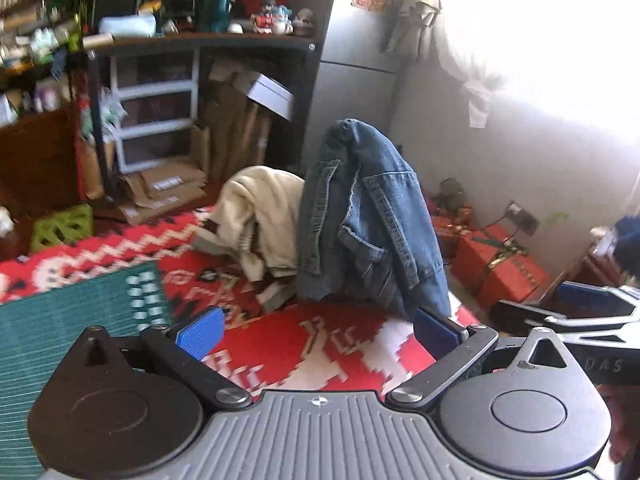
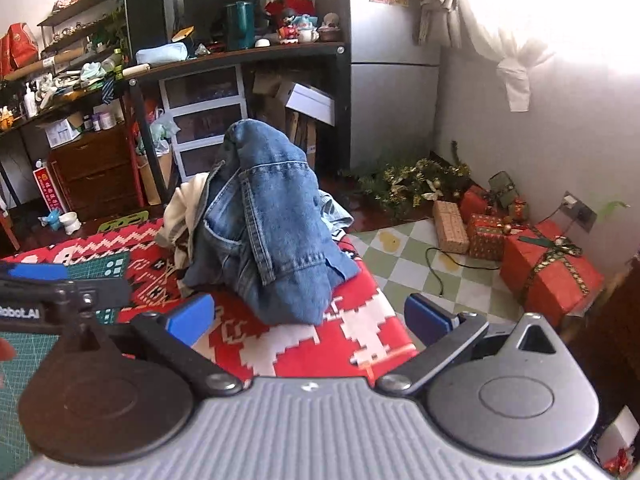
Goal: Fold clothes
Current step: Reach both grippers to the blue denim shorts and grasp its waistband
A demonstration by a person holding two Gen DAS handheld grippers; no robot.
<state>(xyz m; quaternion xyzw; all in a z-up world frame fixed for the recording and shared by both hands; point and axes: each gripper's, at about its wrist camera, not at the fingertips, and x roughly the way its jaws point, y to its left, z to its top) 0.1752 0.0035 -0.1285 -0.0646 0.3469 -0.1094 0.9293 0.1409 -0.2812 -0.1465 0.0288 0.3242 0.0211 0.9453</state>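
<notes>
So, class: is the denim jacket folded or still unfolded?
Unfolded: the denim jacket stands in a crumpled heap on the red patterned cloth.

Room, interior, cluttered.
- Walls: pale grey plaster wall [image 2: 540, 128]; wall socket with a plug [image 2: 578, 208].
- Window: upper right, glare-white, with a sheer white curtain tied in a knot [image 2: 516, 76].
- Floor: green-and-cream checked flooring [image 2: 404, 256].
- Furniture: dark wood-topped desk on a black metal frame [image 2: 240, 54], laden with oddments; white plastic drawer unit with clear fronts [image 2: 206, 116] beneath it; brown wooden drawer chest [image 2: 94, 172] to the left; tall grey refrigerator [image 2: 394, 108] bearing magnets.
- Floor items: red wrapped gift box with dark ribbon [image 2: 548, 276]; tinsel garland of green and gold [image 2: 416, 182]; flattened brown cardboard [image 1: 160, 190].
</notes>
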